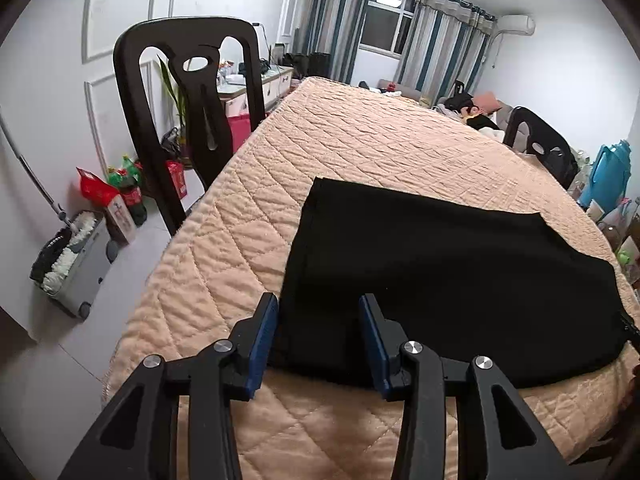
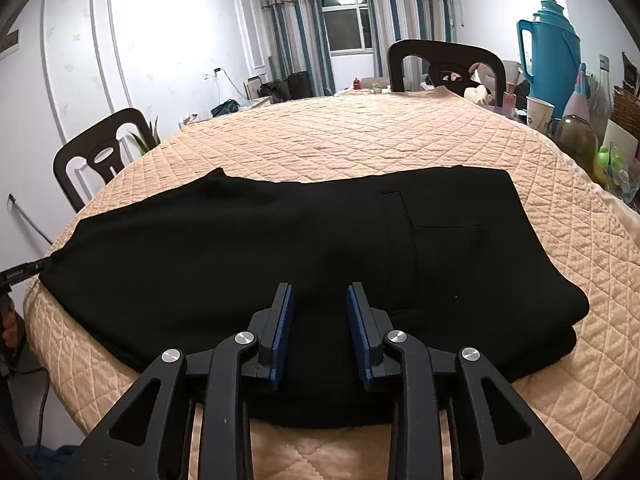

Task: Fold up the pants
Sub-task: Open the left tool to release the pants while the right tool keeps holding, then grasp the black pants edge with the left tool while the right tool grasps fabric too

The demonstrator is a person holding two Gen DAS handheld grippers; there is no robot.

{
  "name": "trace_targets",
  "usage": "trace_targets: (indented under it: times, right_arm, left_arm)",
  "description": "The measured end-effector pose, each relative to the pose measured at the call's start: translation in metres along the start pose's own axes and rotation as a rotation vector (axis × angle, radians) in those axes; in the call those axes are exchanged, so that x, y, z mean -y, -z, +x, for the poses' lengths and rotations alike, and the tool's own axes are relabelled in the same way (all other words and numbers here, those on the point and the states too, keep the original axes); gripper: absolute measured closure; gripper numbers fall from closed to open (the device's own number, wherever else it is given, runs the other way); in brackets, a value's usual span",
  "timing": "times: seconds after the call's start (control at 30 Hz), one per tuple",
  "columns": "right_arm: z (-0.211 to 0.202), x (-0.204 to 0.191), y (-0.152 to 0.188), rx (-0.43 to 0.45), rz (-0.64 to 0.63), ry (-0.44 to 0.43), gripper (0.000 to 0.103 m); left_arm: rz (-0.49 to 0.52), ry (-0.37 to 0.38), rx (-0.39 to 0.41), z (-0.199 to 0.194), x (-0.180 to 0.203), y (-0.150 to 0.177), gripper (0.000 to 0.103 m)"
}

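Black pants (image 2: 280, 248) are laid folded on the quilt-covered table (image 2: 340, 140). The left gripper (image 1: 318, 308) and right gripper (image 2: 320, 300) are held spread above the near edge, with nothing pinched.

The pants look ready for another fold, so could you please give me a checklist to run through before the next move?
1. Pants lie flat on the quilt: ok.
2. Left gripper open, nothing pinched between its fingers: ok.
3. Right gripper open over the near edge of the pants: ok.
4. Left gripper lined up with the pants' end edge: ok, the edge runs between its fingers.
5. Whether the fingers already touch the cloth: cannot tell.
6. Bare quilt beyond the pants to fold onto: ok.
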State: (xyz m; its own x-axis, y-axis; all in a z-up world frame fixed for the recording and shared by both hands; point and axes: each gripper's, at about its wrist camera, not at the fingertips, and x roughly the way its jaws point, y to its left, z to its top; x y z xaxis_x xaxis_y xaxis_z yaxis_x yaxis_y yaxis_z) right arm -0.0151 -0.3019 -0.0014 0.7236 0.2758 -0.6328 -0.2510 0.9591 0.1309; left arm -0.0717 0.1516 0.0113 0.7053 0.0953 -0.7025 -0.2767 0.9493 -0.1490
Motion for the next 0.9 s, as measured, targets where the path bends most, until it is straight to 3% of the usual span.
trace_targets:
  times: [0.23, 0.3, 0.4, 0.47, 0.53, 0.73, 0.9]
  right_arm:
    - [0.0, 0.001, 0.001, 0.0, 0.006, -0.001, 0.073]
    - [0.0, 0.002, 0.001, 0.001, 0.009, -0.002, 0.073]
    - [0.0, 0.002, 0.001, 0.002, 0.01, -0.005, 0.072]
    - [0.0, 0.002, 0.001, 0.002, 0.012, -0.008, 0.072]
    - [0.0, 0.001, 0.001, 0.001, 0.014, -0.018, 0.072]
    - [0.001, -0.001, 0.001, -0.003, 0.012, -0.036, 0.072]
    - [0.001, -0.001, 0.001, 0.003, 0.031, -0.064, 0.072]
  left_arm:
    - [0.057, -0.05, 0.054, 0.002, 0.016, 0.005, 0.055]
    - [0.059, -0.053, 0.059, 0.002, 0.017, 0.006, 0.059]
    - [0.071, -0.045, 0.058, 0.002, 0.02, 0.007, 0.071]
    - [0.068, -0.018, 0.053, 0.001, 0.022, 0.007, 0.088]
    - [0.057, 0.0, 0.049, 0.001, 0.022, 0.005, 0.089]
    - [-0.058, 0.205, 0.063, -0.008, 0.015, -0.011, 0.09]
    - [-0.032, 0.374, 0.086, -0.017, 0.052, -0.028, 0.09]
